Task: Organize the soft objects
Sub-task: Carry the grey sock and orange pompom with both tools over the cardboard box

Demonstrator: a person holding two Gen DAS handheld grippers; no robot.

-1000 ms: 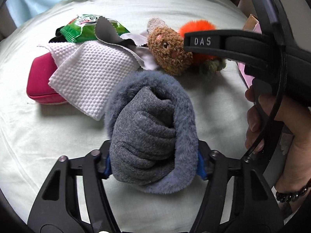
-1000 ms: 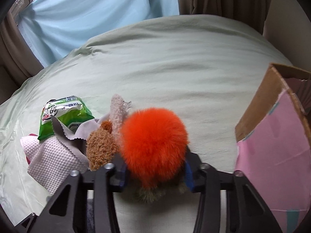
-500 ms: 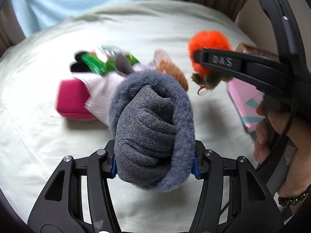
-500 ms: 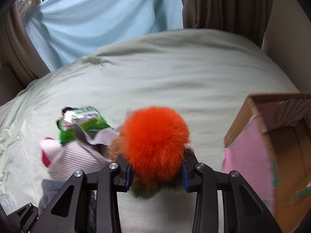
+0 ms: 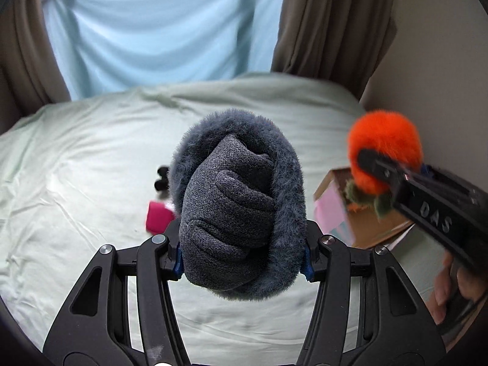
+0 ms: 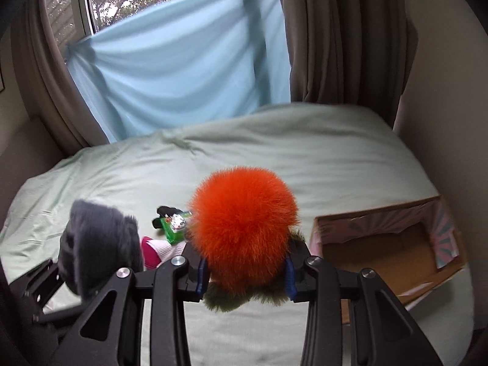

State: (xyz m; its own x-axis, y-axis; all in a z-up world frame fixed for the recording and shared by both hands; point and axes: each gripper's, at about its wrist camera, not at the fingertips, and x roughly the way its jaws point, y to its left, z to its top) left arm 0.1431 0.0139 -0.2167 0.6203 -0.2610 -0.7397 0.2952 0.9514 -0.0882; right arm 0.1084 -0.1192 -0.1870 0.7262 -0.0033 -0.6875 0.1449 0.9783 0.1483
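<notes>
My left gripper (image 5: 242, 262) is shut on a rolled grey fuzzy glove (image 5: 238, 210), held up above the pale green bed (image 5: 76, 183). My right gripper (image 6: 244, 274) is shut on an orange fluffy pompom toy (image 6: 244, 228) with green plush beneath it, held above the bed just left of an open pink cardboard box (image 6: 393, 244). The pompom (image 5: 384, 149) and box (image 5: 332, 210) also show in the left wrist view at the right. The glove (image 6: 97, 244) shows at left in the right wrist view.
On the bed behind lie a pink pouch (image 5: 157, 221), a white textured cloth (image 6: 166, 248), a green snack packet (image 6: 174, 224) and a black item (image 6: 166, 210). Brown curtains and a light blue sheet cover the window beyond. A wall stands at the right.
Both grippers have lifted their objects off the bed and tilted upward. The right gripper has carried the pompom toy right, toward the box. The pile on the bed now looks farther away.
</notes>
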